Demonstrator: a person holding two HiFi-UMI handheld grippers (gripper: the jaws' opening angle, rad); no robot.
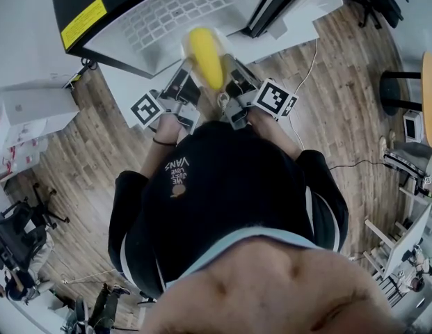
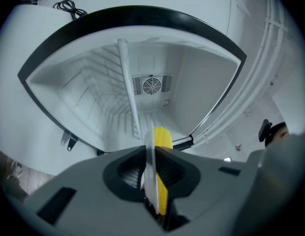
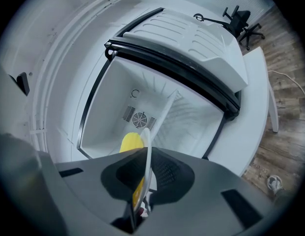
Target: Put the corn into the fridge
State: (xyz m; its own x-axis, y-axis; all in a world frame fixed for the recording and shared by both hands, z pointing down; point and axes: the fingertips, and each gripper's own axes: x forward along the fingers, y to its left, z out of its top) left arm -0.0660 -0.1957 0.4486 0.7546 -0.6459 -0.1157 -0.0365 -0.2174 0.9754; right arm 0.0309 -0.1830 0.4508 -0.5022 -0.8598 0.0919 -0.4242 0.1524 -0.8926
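1. Head view: one corn (image 1: pixel 206 58) lies lengthwise on one white plate (image 1: pixel 186 46), at 12 o'clock from the person's chest. The left gripper (image 1: pixel 179 82) flanks it at 11 o'clock and the right gripper (image 1: pixel 236 78) at 1 o'clock, two grippers in all. One open fridge (image 1: pixel 167 12) gapes just beyond at 12 o'clock. The corn is not yet inside.
2. Left gripper view: the jaws are clenched on the plate's rim, which shows edge-on at 6 o'clock. The corn rests against the plate's face towards 5 o'clock. The fridge cavity fills the middle, with one fan grille (image 2: pixel 152 85) at its back and one shelf (image 2: pixel 126 77) running towards 12 o'clock. Nothing else shows inside.
3. Right gripper view: these jaws are likewise clamped on the plate's opposite rim at 6 o'clock, with the corn's tip peeping out at 7 o'clock. The same single grille sits just above it.
4. Handling, as I judge it: the cob looks stiff, light and round, so it is likely to roll if the plate tips. The plate looks thin, smooth and hard, and so could slip in the jaws. Holding it at both rims and level seems the safest way, rather than pinching the corn itself
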